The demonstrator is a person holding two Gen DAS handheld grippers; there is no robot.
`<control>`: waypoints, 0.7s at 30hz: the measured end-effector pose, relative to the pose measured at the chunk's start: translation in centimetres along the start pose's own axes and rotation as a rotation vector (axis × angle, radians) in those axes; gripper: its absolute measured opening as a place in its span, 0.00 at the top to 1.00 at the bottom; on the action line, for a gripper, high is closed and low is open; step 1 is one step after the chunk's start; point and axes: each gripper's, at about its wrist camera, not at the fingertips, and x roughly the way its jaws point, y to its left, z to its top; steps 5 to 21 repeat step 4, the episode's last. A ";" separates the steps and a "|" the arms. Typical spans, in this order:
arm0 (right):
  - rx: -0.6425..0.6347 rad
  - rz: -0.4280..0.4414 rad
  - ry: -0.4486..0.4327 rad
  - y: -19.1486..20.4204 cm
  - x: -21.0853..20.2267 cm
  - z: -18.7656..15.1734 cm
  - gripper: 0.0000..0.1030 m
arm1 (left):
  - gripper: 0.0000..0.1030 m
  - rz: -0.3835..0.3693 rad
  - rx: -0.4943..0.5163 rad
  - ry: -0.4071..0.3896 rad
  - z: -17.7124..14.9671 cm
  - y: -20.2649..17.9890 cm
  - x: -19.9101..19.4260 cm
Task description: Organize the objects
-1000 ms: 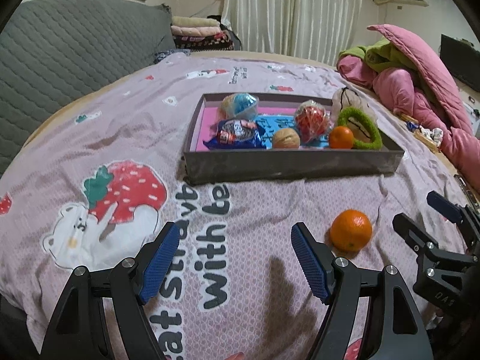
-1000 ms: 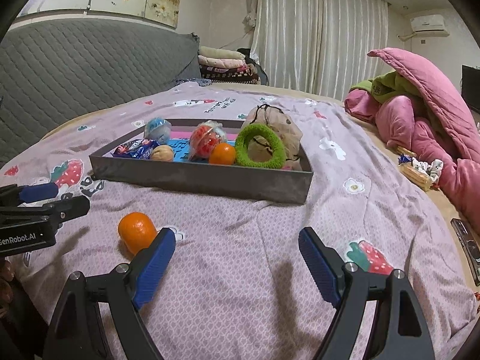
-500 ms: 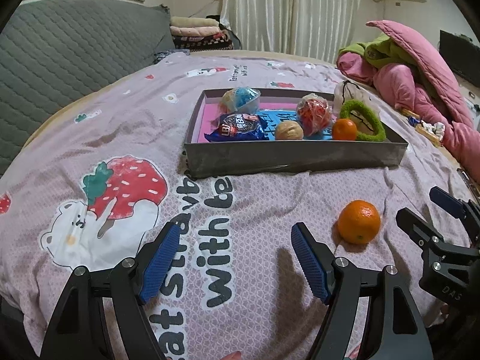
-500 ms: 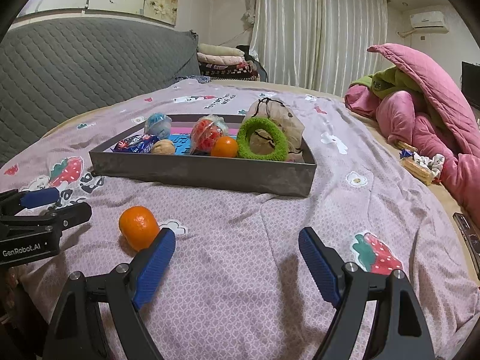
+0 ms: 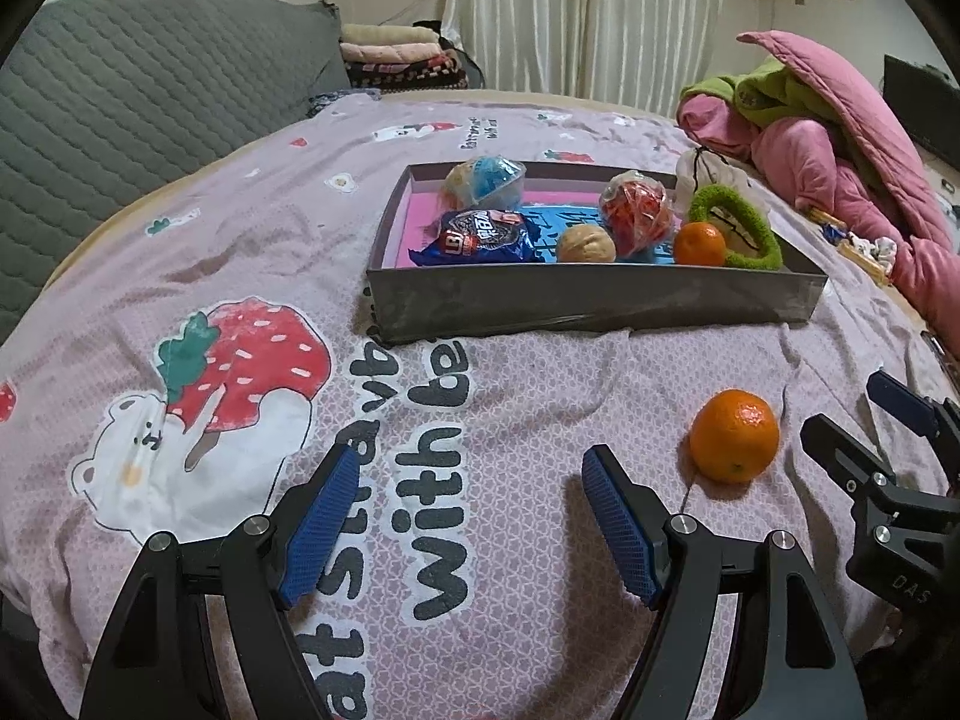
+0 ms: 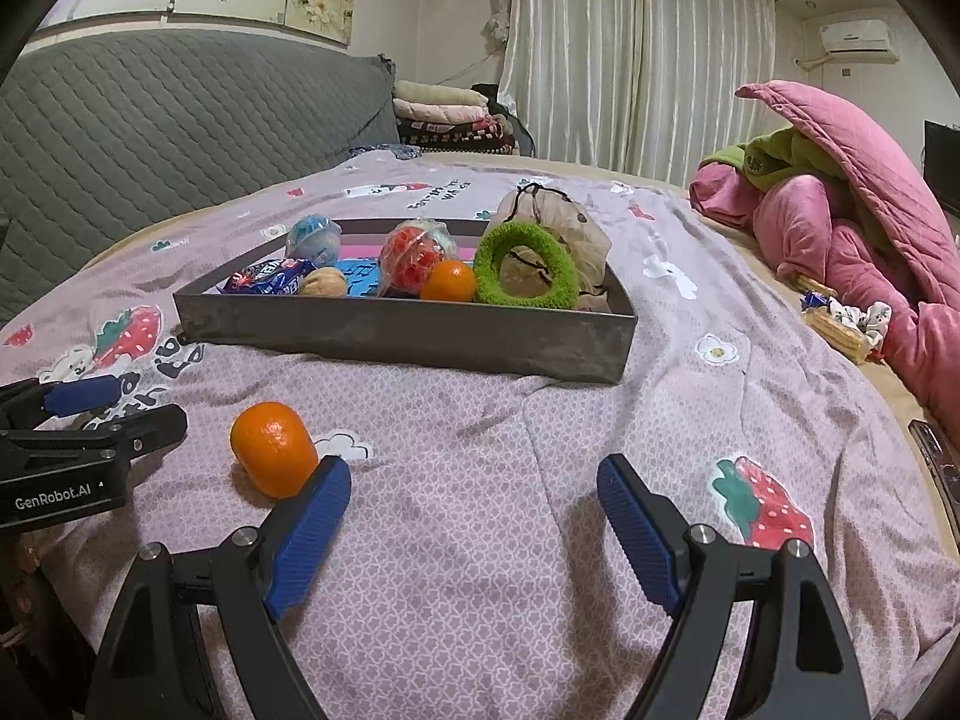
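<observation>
A loose orange (image 5: pixel 734 435) lies on the pink bedspread in front of a grey tray (image 5: pixel 594 300); it also shows in the right wrist view (image 6: pixel 274 447). The tray (image 6: pixel 408 336) holds a second orange (image 5: pixel 699 243), a walnut (image 5: pixel 585 245), a blue snack packet (image 5: pixel 480 235), two wrapped balls, a green ring (image 6: pixel 527 265) and a beige pouch. My left gripper (image 5: pixel 471 516) is open and empty, left of the loose orange. My right gripper (image 6: pixel 474 531) is open and empty, with the orange just beyond its left finger.
A pile of pink and green quilts (image 6: pixel 840 204) lies at the right. A grey quilted headboard (image 5: pixel 150 102) runs along the left. Folded blankets (image 6: pixel 447 114) are stacked at the back. Snack wrappers (image 6: pixel 840 324) and a phone (image 6: pixel 936 456) lie near the bed's right edge.
Both grippers have drawn back and lowered a little, so the tray looks slightly farther and the loose orange sits lower in view. Both stay open. No object has moved.
</observation>
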 end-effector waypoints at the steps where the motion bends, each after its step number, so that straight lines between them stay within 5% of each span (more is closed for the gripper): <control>1: 0.001 0.000 0.000 0.0 0.0 0.0 0.19 | 0.24 -0.007 0.000 -0.001 0.0 0.0 0.0; 21: 0.005 0.001 0.005 0.0 0.1 -0.1 0.19 | 0.24 -0.027 -0.004 -0.001 0.0 0.1 0.0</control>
